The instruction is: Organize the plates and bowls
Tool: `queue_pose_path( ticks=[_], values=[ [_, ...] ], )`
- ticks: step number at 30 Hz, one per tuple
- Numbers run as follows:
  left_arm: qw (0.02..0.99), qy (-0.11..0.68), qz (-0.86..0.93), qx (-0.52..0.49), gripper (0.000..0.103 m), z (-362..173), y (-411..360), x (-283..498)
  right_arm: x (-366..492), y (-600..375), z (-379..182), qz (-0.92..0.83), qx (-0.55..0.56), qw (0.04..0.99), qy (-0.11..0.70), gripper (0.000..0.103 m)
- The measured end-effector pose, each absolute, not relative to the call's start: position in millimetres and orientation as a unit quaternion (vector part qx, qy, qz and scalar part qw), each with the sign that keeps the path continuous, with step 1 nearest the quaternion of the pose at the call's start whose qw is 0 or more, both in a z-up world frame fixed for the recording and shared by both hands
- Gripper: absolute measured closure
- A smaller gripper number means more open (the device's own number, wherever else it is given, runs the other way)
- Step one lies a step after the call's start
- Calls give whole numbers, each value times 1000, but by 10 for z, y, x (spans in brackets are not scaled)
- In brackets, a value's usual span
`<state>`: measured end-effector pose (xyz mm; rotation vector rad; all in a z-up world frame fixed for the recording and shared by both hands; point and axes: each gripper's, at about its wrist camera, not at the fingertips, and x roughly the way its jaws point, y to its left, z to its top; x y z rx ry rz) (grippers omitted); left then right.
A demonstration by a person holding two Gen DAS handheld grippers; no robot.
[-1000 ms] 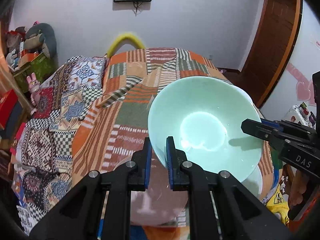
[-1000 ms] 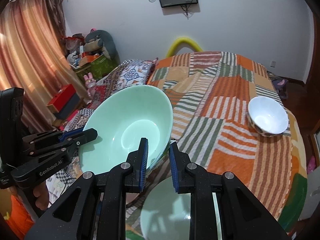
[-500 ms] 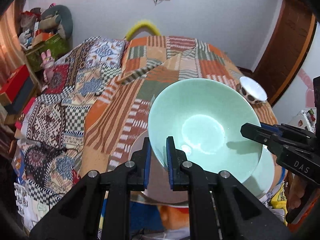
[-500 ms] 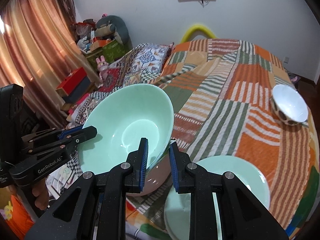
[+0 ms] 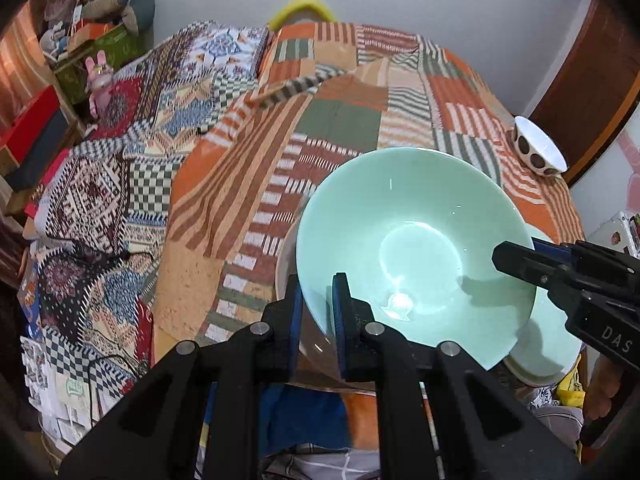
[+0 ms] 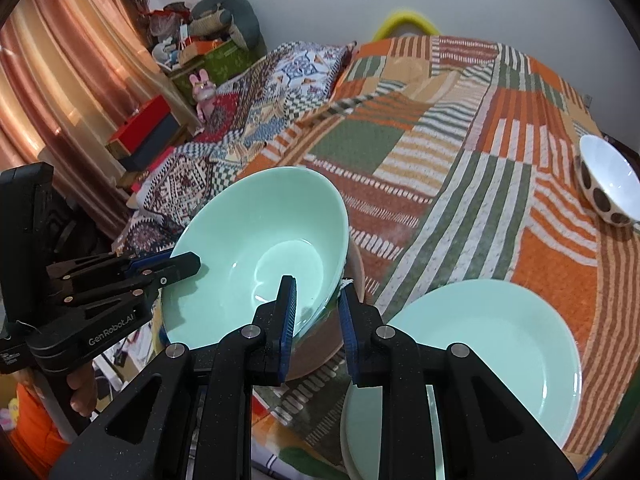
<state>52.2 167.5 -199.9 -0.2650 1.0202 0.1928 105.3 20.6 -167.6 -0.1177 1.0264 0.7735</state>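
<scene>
Two claws clamp one mint-green bowl above the bed

Both claws grip the same mint-green bowl [image 5: 416, 256] by opposite parts of its rim. The left claw [image 5: 316, 312] is clenched on the rim, one blue-padded finger inside the bowl and the other outside. The right claw [image 6: 318, 312] pinches the rim the same way on its own side, its jaws narrow around the thin wall. In the left wrist view the right claw reaches in over the bowl's right edge; in the right wrist view the left claw reaches in from the bowl's left.

The bowl is wide and shallow, with smooth flaring sides, a round flat base and a glossy glaze that throws back a bright patch of light. It is held tilted, directly over a pinkish-brown bowl [image 6: 320, 344] of similar glazed ware, most of which it hides; whether the two touch cannot be told.

Just right of the bowl lies a mint-green plate [image 6: 488, 352], round, smooth and shiny, with a second rim showing beneath it. Well beyond the bowl, towards the bed's far right edge, a small white bowl [image 6: 610, 184] with brown spots outside leans on its side.

All of this sits on a bed under a woven patchwork blanket [image 5: 340, 92] of orange, green and cream stripes, coarse in texture.
</scene>
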Motion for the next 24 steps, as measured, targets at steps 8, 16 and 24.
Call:
queue_pose_path(
  ticks=[8, 16, 24],
  values=[
    [854, 494, 103, -124, 90, -2135, 1729, 545, 1050, 266, -1796, 362, -57, 787, 496, 82],
    [848, 503, 104, -131, 90, -2243, 1769, 570, 1048, 303, -1893, 361, -59, 780, 508, 82],
    [843, 508, 98, -144, 90, -2329, 1781, 621, 1079, 308, -1944, 354, -61, 781, 512, 81]
  ],
)
